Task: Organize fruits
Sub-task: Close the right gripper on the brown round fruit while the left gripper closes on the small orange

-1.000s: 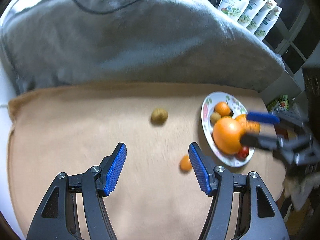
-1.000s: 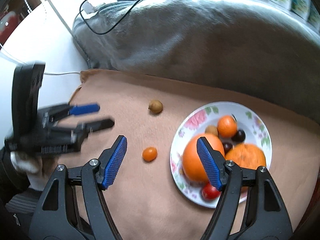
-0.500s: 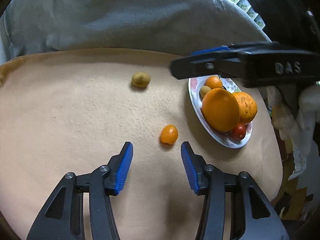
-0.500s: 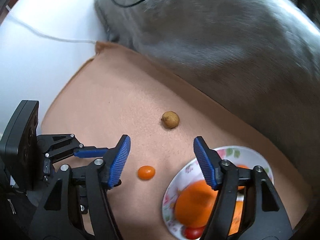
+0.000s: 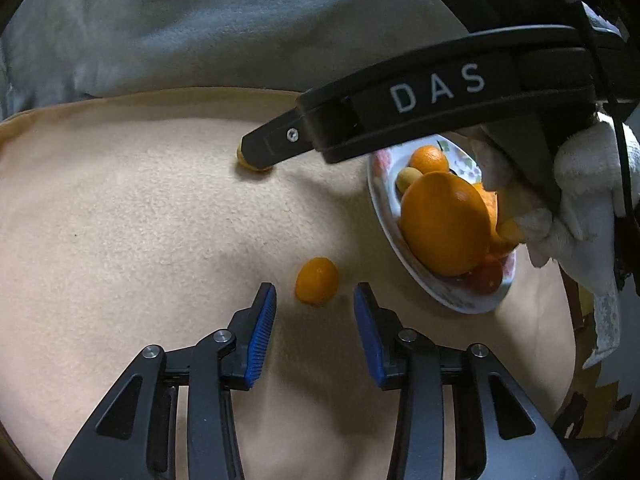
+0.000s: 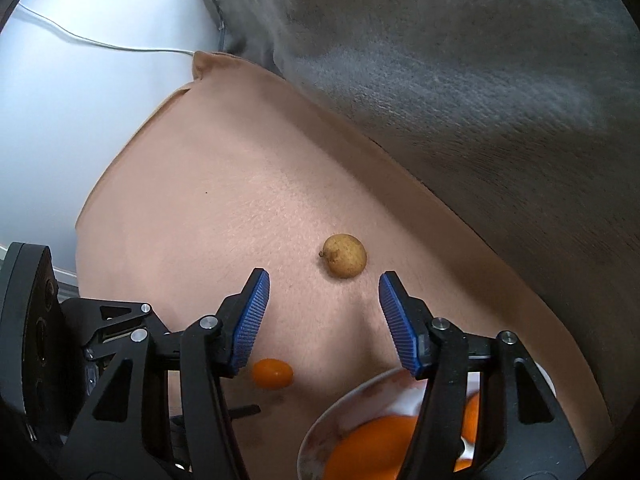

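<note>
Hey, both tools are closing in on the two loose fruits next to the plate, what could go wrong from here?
The small orange fruit is round and sits loose on the soft tan cloth, so the open left tool might nudge it and set it rolling. The brown fruit could likewise slip away from the open right tool. The plate is already piled with fruit, so anything added may roll off.

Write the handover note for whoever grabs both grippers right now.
Left gripper: open, empty, just short of the kumquat on the tan mat.
Right gripper: open, empty, just short of the brown fruit, further out on the mat.
Done: big orange, small orange and red fruit are on the plate.
Left: grasp both loose fruits and put them on the plate.
</note>
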